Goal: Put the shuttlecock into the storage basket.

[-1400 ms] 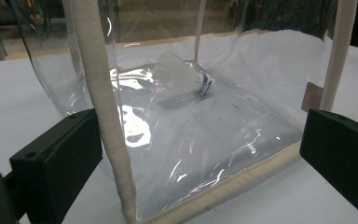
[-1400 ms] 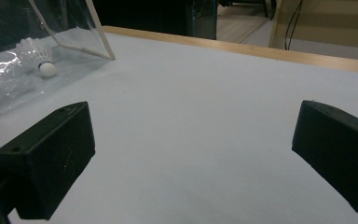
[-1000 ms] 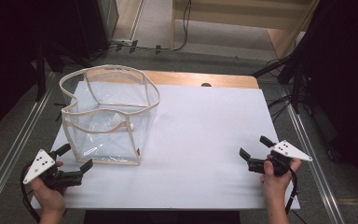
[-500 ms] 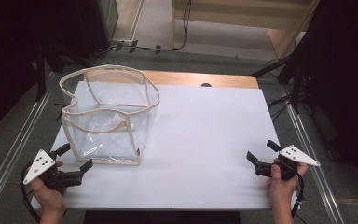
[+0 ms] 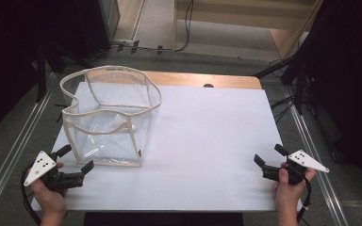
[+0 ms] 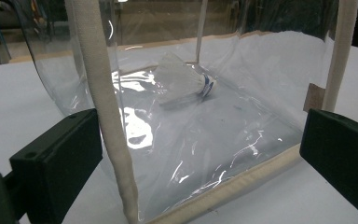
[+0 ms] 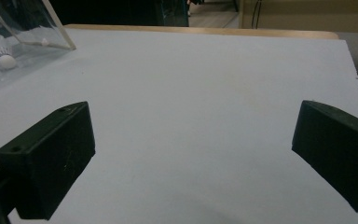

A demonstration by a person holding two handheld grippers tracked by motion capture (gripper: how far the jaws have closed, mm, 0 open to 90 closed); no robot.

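A clear plastic bag (image 5: 104, 137) with beige trim stands open-topped on the left of the white table (image 5: 207, 136). A white shuttlecock (image 5: 133, 127) lies on its side inside it, cork toward the bag's right wall. My left gripper (image 5: 78, 158) is open at the table's near left corner, just short of the bag's near corner. In the left gripper view the bag's beige corner seam (image 6: 105, 116) rises between the open jaws, and the shuttlecock (image 6: 184, 84) lies beyond it. My right gripper (image 5: 268, 154) is open at the near right, over bare table and holding nothing.
A wooden strip (image 5: 202, 80) borders the table's far edge. Metal rails (image 5: 311, 141) run along both sides. Dark stands and cables occupy the floor behind. In the right gripper view the bag's corner (image 7: 51, 32) and the shuttlecock (image 7: 0, 58) sit far left.
The right gripper has drifted slightly right and toward the near edge. The left gripper, the bag and the shuttlecock have stayed put.
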